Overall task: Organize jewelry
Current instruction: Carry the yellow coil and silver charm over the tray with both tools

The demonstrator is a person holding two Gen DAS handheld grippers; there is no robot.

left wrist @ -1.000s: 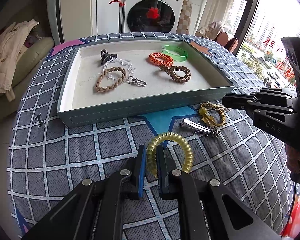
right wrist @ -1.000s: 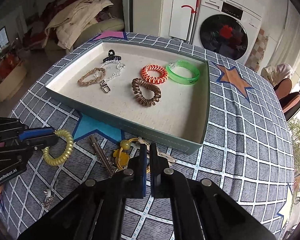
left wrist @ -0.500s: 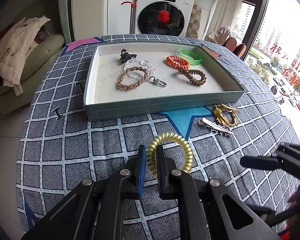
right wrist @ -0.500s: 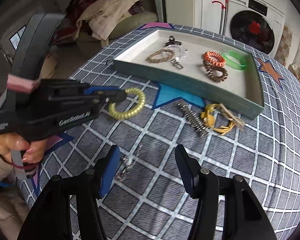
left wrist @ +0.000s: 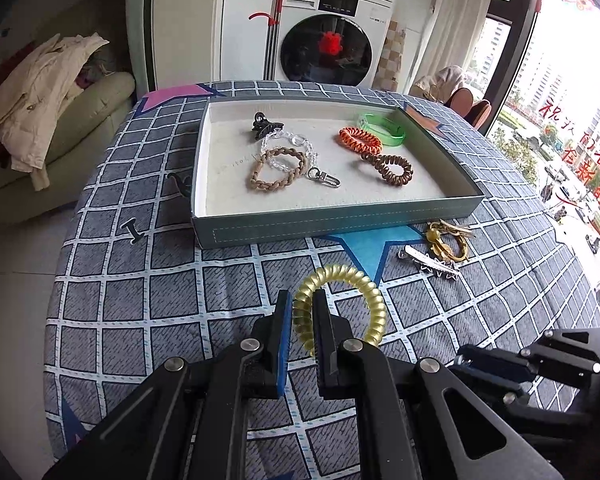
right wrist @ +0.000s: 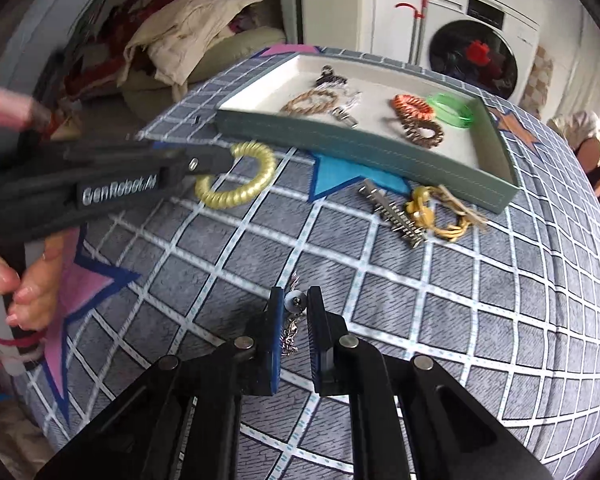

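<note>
The left gripper (left wrist: 303, 312) pinches the yellow coil tie (left wrist: 340, 304); the right gripper (right wrist: 293, 312) stands narrow around a silver chain (right wrist: 291, 320); the tray (left wrist: 340, 222) lies ahead.

My left tongs (left wrist: 302, 318) are clamped shut, pointing toward twelve o'clock. My right tongs (right wrist: 292, 312) sit low, jaws narrowed to a slim gap. My left hand (right wrist: 16, 276) grips its handle at nine o'clock.
</note>
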